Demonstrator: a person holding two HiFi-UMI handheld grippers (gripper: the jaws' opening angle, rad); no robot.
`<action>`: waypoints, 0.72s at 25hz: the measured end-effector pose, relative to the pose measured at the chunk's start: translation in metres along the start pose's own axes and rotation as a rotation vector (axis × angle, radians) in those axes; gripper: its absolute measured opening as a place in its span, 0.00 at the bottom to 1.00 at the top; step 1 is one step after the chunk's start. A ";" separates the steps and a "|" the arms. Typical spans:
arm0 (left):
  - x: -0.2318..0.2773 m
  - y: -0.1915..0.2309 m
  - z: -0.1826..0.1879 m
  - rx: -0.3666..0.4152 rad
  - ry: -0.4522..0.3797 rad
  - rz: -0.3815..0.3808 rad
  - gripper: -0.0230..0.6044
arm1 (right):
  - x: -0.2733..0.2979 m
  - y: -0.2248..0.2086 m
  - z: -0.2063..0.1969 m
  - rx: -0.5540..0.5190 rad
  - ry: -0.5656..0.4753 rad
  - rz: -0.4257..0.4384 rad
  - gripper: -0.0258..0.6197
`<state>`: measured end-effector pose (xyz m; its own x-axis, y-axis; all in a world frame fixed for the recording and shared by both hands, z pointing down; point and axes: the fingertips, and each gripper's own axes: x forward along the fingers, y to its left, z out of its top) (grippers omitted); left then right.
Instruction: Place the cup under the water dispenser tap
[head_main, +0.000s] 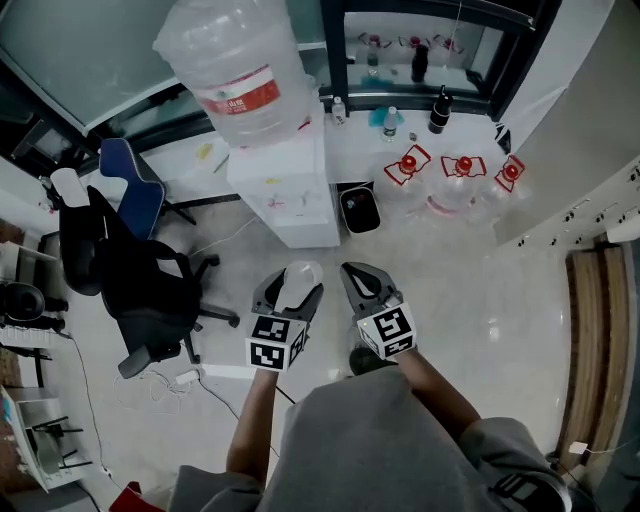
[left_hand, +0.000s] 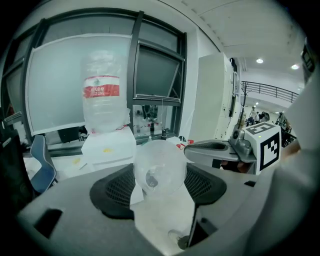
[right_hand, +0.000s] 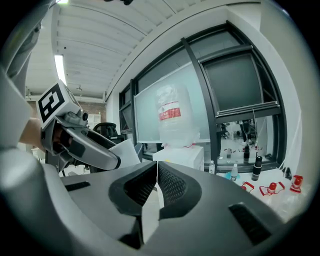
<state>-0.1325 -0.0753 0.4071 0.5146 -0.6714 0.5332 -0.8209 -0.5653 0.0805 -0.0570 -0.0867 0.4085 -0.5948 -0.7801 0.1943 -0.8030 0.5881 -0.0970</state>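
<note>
Left gripper (left_hand: 160, 184) clamps one clear cup (left_hand: 159, 167), well apart from the one white water dispenser (head_main: 290, 195) and its single bottle (head_main: 235, 70). Right gripper (right_hand: 156, 182) is closed, empty. Three red-capped jugs (head_main: 463, 172) stand on the glossy pale floor (head_main: 470, 290) by the window (head_main: 425, 45).

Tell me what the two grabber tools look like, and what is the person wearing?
The grey plastic left gripper and the matching right gripper each have two curved jaws lined with black mesh-textured pads. Behind the jaws, each carries a white cube with black square markers. The person wears a grey top whose sleeves stop above the forearms.
</note>
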 end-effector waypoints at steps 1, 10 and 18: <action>0.006 0.002 0.002 0.000 0.005 -0.001 0.52 | 0.004 -0.005 0.000 0.004 0.002 0.001 0.06; 0.047 0.023 0.007 -0.006 0.043 0.014 0.52 | 0.037 -0.039 -0.001 0.044 0.017 -0.004 0.06; 0.081 0.055 0.000 0.024 0.088 -0.021 0.52 | 0.076 -0.053 -0.012 0.072 0.037 -0.050 0.06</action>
<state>-0.1362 -0.1611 0.4551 0.5074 -0.6152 0.6034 -0.8032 -0.5912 0.0727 -0.0594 -0.1744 0.4400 -0.5531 -0.7990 0.2361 -0.8331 0.5306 -0.1560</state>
